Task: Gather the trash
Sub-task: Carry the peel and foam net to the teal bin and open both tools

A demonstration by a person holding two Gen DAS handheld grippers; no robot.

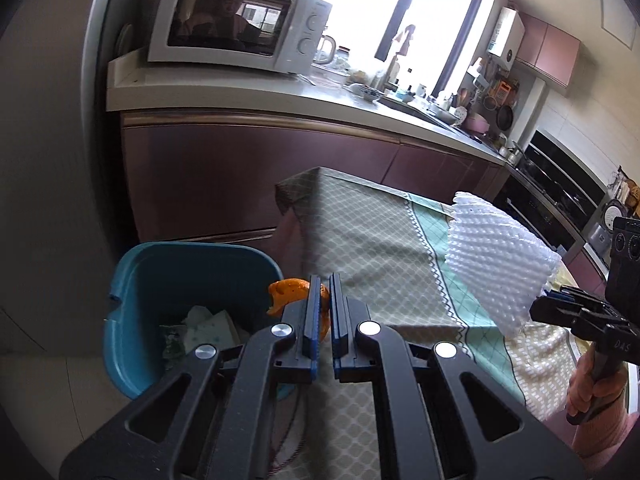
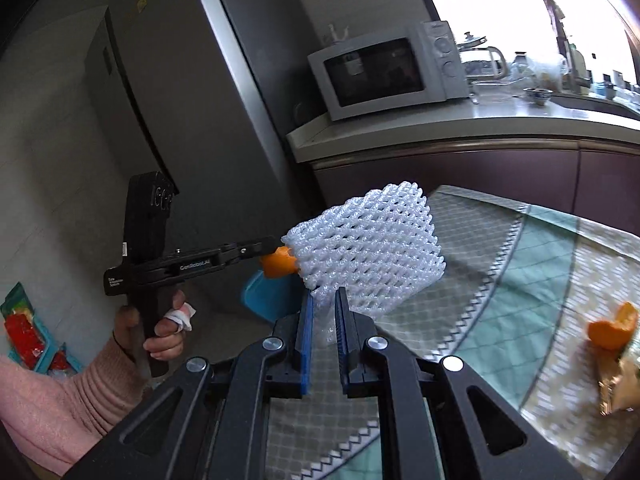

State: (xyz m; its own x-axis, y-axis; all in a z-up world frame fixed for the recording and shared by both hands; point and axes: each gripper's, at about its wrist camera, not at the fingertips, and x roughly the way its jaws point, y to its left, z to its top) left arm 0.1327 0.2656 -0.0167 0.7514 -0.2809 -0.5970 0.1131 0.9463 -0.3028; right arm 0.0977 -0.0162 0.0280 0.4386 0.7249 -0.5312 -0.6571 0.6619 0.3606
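My left gripper (image 1: 325, 300) is shut on a piece of orange peel (image 1: 286, 295) and holds it by the right rim of the blue trash bin (image 1: 132, 280), which has crumpled paper inside. It also shows in the right wrist view (image 2: 264, 249) with the peel (image 2: 278, 264) at its tip. My right gripper (image 2: 323, 312) is shut on a white foam fruit net (image 2: 368, 248) and holds it above the table. The net also shows in the left wrist view (image 1: 496, 256), with the right gripper (image 1: 556, 304) at its lower end.
The table carries a green and beige patterned cloth (image 1: 368, 240). Another orange peel (image 2: 612, 330) and a golden wrapper (image 2: 618, 388) lie on it at the right. A counter with a microwave (image 1: 236, 20) stands behind. A fridge (image 2: 180, 80) is at the left.
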